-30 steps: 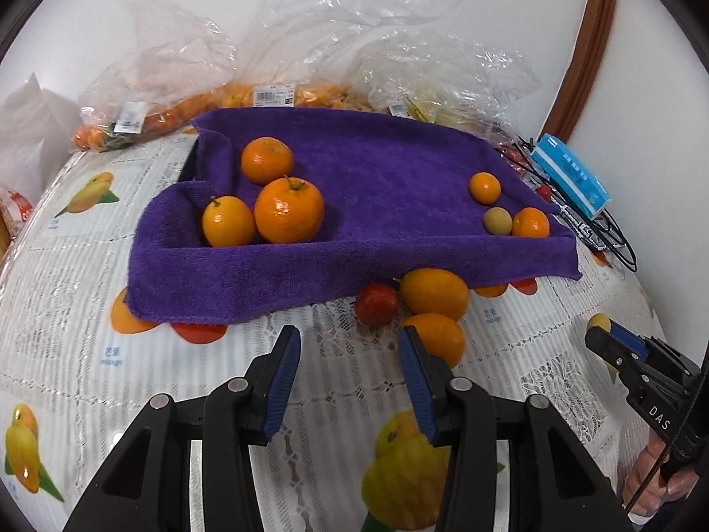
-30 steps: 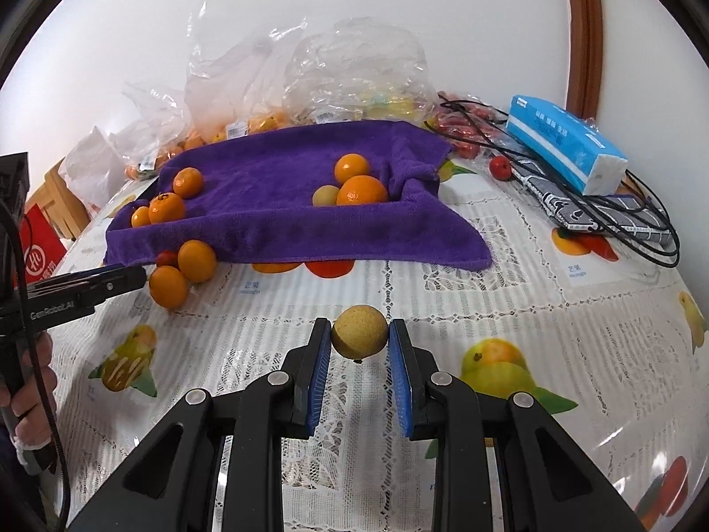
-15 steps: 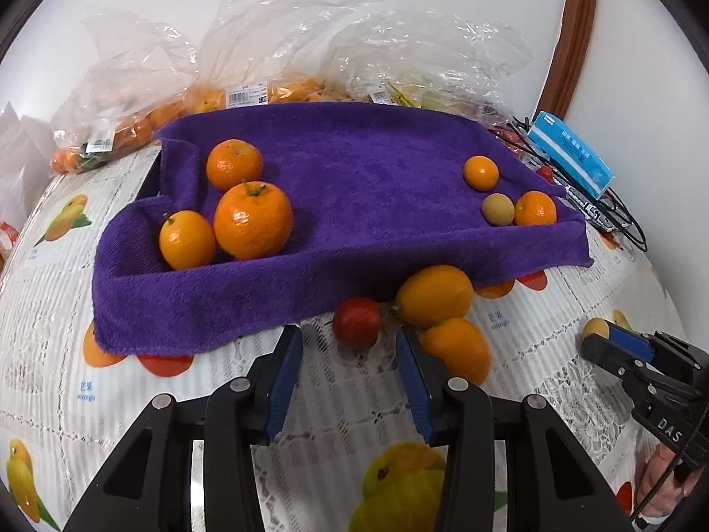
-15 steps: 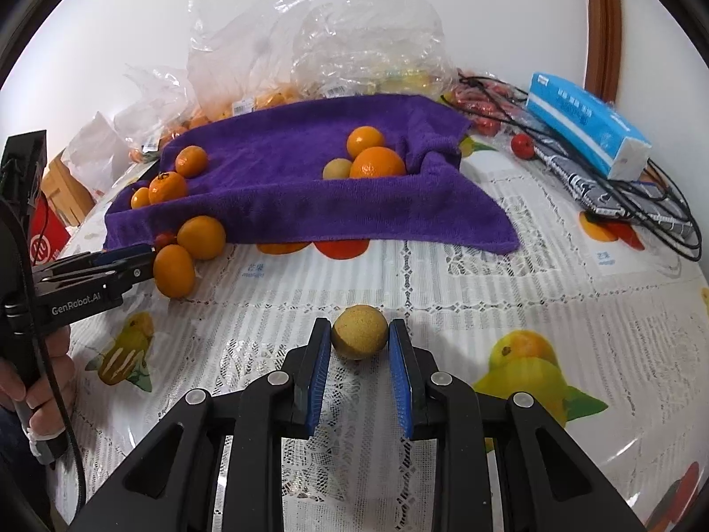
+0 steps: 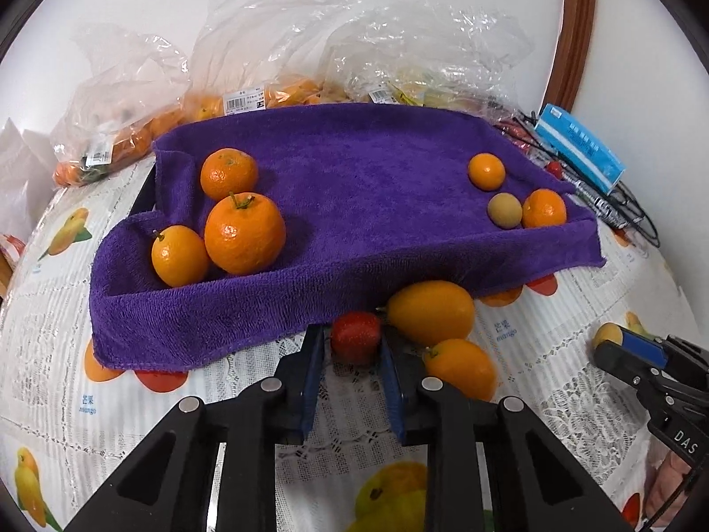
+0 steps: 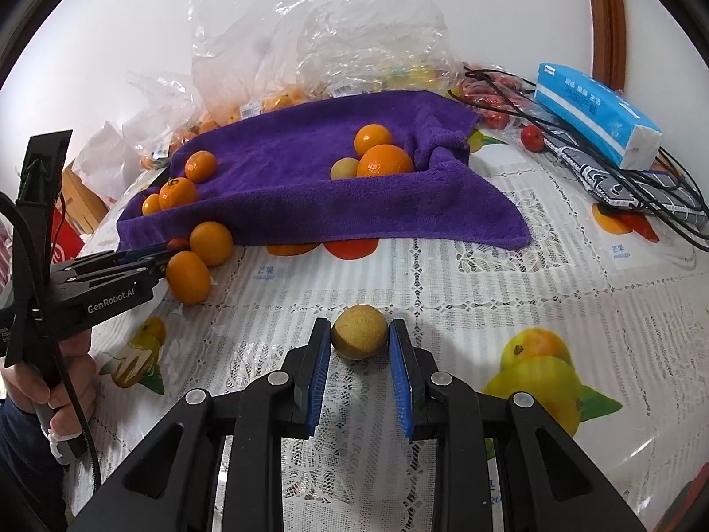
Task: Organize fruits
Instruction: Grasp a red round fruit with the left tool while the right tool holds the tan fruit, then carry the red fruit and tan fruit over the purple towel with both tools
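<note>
A purple towel (image 5: 354,186) lies over a tray, with three oranges at its left (image 5: 243,230) and two small oranges plus a tan fruit (image 5: 504,209) at its right. A small red fruit (image 5: 356,336) sits on the tablecloth at the towel's front edge, between the tips of my left gripper (image 5: 350,346), whose jaws stand around it, slightly apart. Two orange kumquats (image 5: 432,310) lie just to its right. My right gripper (image 6: 360,339) is shut on a tan round fruit (image 6: 359,331) low over the tablecloth.
Plastic bags of fruit (image 5: 266,97) stand behind the towel against the wall. A blue tissue pack (image 6: 594,111), black cables (image 6: 642,186) and a red cherry tomato (image 6: 531,136) lie at the back right. The lace tablecloth (image 6: 487,288) has printed fruit pictures.
My left gripper moved forward until the red fruit came between its fingers. My right gripper carried the tan fruit lower toward the tablecloth and slightly forward.
</note>
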### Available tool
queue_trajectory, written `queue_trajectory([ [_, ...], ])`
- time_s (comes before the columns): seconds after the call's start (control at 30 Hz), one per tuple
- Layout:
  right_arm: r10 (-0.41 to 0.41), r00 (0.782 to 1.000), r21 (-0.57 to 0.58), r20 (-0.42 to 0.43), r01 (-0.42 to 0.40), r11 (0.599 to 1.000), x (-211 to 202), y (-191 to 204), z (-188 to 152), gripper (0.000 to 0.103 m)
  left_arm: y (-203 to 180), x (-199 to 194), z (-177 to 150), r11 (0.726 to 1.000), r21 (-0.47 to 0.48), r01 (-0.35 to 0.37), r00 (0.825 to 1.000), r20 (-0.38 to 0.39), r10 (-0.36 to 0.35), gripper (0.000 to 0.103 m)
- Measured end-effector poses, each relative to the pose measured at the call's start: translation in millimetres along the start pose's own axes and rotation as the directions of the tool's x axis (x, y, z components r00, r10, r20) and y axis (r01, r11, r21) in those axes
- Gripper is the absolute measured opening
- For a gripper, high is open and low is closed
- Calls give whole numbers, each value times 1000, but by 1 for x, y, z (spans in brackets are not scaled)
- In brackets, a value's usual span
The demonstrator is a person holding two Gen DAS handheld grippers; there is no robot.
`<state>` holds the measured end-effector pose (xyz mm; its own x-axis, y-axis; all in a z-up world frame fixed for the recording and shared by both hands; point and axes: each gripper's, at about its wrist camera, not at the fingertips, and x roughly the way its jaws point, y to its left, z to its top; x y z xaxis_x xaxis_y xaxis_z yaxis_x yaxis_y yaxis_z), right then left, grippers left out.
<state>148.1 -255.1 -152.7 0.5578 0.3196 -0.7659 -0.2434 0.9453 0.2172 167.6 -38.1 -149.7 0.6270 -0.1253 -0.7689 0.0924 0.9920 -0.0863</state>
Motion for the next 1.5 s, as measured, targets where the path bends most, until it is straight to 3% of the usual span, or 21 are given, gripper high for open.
queue_trajectory([
  [0.4, -20, 999, 3, 40, 20, 1000, -7, 1, -2, 26, 10, -32, -10, 998, -51, 33, 999, 44, -30, 24],
  [1.0, -43, 989, -32, 140, 48, 998, -54, 34, 24, 26, 41, -96, -4, 989, -149, 13, 989, 149, 10, 24],
  [1.5, -70, 976, -29, 206, 78, 997, -90, 48, 48, 26, 57, -128, 1, 979, -202, 4, 982, 185, 34, 24],
])
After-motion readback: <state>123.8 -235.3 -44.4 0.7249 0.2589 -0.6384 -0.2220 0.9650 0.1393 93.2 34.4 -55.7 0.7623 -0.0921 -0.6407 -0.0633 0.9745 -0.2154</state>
